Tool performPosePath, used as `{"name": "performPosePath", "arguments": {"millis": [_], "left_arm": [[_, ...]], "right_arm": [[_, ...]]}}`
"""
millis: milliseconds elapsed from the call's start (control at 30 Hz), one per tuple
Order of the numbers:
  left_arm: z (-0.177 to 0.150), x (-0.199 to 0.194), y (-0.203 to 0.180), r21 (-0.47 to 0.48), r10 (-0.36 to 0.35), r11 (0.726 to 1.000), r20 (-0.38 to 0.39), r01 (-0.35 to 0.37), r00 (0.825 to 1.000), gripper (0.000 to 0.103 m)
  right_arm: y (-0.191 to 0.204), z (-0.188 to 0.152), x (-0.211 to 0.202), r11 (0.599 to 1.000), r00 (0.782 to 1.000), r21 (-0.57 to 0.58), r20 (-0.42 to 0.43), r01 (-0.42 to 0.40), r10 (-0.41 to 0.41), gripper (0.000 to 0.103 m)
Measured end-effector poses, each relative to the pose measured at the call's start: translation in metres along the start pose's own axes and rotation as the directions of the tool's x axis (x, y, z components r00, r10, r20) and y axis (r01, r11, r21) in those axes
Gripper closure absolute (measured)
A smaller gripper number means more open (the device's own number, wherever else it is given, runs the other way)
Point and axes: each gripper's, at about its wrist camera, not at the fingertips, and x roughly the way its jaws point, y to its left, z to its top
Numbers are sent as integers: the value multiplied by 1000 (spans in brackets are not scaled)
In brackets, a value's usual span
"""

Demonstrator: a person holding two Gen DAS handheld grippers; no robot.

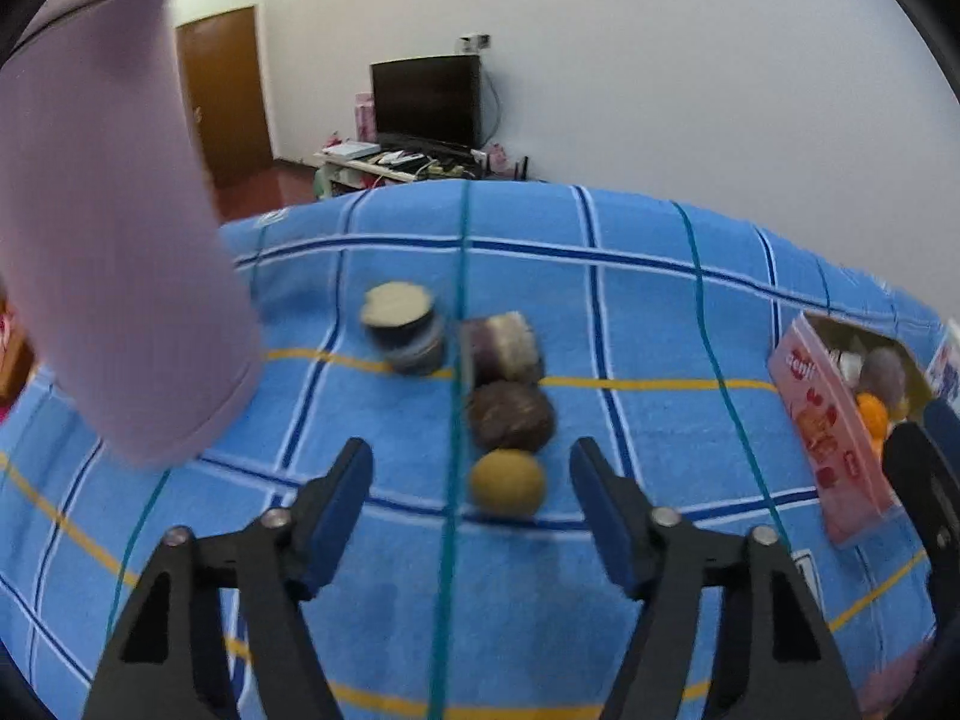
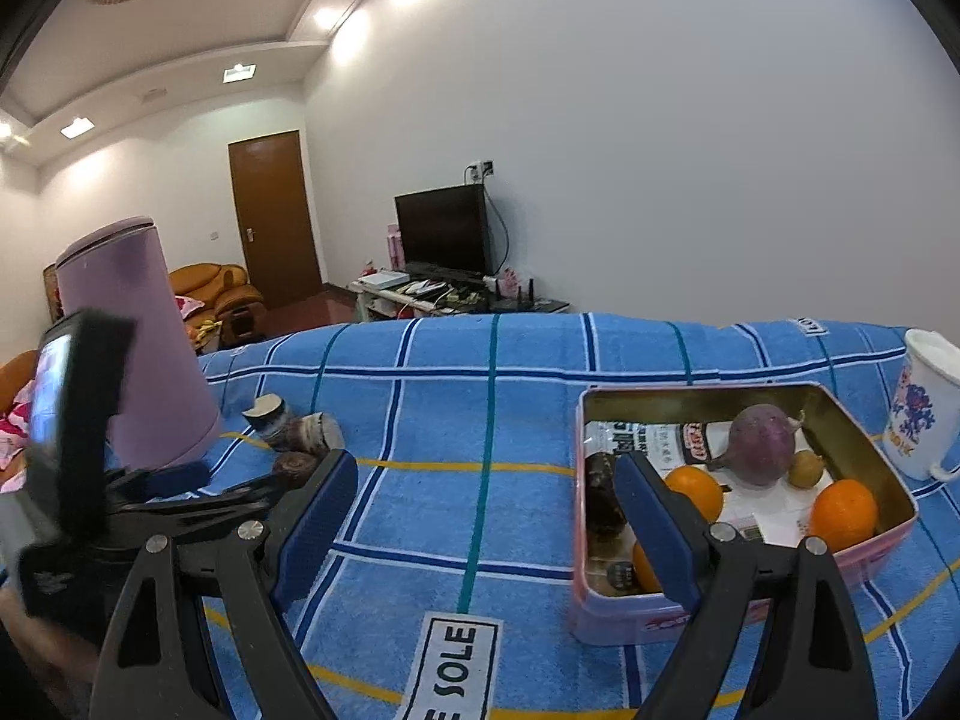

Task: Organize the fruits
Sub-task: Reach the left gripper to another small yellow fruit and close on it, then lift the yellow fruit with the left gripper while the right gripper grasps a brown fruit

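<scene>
In the left wrist view my left gripper (image 1: 471, 471) is open, its jaws on either side of a small yellow-brown round fruit (image 1: 507, 483) on the blue checked cloth. Behind it lie a dark brown round piece (image 1: 510, 416), a purple cut piece (image 1: 501, 348) and a cut taro chunk (image 1: 405, 324). The pink tin (image 1: 828, 432) is at the right. In the right wrist view my right gripper (image 2: 480, 516) is open and empty above the cloth. The tin (image 2: 606, 612) holds oranges (image 2: 843, 513), a purple onion-like bulb (image 2: 759, 444), a small brown fruit (image 2: 804, 468) and a dark piece (image 2: 603, 501).
A tall lilac container (image 1: 114, 252) stands on the left of the table, also in the right wrist view (image 2: 138, 348). A white printed mug (image 2: 927, 408) stands right of the tin. The left gripper with its camera body (image 2: 78, 450) shows at the left.
</scene>
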Motion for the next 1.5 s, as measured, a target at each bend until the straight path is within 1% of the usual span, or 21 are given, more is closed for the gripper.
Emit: {"name": "performPosePath", "arguments": {"millis": [100,167,333,367,433,500,567,633,700,767,833,867,900,933,1067,1167,1267,1333,1400,1467,1500], "left_arm": [[5,17,-2,-28,-36,999,-57,34,998,55],[4,27,-1,-42,-50,998,-97,46,994,57],[6,28,-7,-21,-28,999,-100,26,995,63],[6,27,-8,-17,-39,999,-97,37,994,71],[5,26,-6,-32,-57,998,-94,55,994,71],[2,22,4,-78,-94,993,-85,88,992,71],[-1,18,17,-94,-99,991,-79,91,992,71],[-4,13,28,-75,-64,996,-74,58,995,72],[-4,11,41,-62,-3,998,-68,-2,998,72],[-4,10,59,-83,49,995,-69,-55,996,72],[-5,14,74,-129,-2,992,-88,-9,996,72],[-7,16,83,-159,-78,985,-95,62,992,72],[-7,15,89,-171,-128,979,-90,111,988,72],[-7,14,91,-169,-138,978,-88,122,987,72],[-9,8,100,-126,-50,991,-86,39,995,72],[-12,8,110,-116,9,993,-89,-19,996,72],[-13,8,121,-151,-19,988,-89,5,996,71],[-13,7,124,-157,-30,987,-89,16,996,71],[-16,3,128,-152,-33,988,-92,19,995,71],[-17,3,129,-142,-23,990,-96,10,995,71],[-15,7,125,-136,-17,991,-98,4,995,71]], "right_arm": [[-2,0,1,1000,1000,14,-11,-12,12,14],[-4,0,2,1000,1000,20,-18,-16,16,14],[-3,-1,8,999,999,22,-43,-32,33,14],[-2,-1,8,999,998,22,-46,-38,39,14],[-2,0,9,999,998,21,-46,-50,51,14],[-1,-1,9,998,997,19,-49,-59,60,14],[0,0,11,998,996,13,-56,-64,65,14],[2,-1,12,998,996,4,-65,-66,67,14],[6,-1,13,997,995,-11,-67,-70,69,14],[11,-1,13,997,995,-37,-71,-68,65,15],[19,-1,15,995,994,-72,-83,-71,65,15],[22,-2,16,994,994,-84,-87,-73,66,15],[26,-3,16,992,994,-100,-91,-78,69,15],[29,-3,16,990,993,-111,-93,-83,72,15],[36,-5,18,985,988,-125,-110,-118,105,15],[47,-6,31,974,969,-110,-174,-198,178,15],[74,-5,63,953,923,-92,-293,-287,249,15],[86,-3,78,950,904,-55,-328,-308,274,15],[101,3,101,945,878,-6,-372,-327,301,15],[110,6,116,949,874,13,-386,-316,296,17],[116,8,126,951,871,10,-398,-308,287,21]]}}
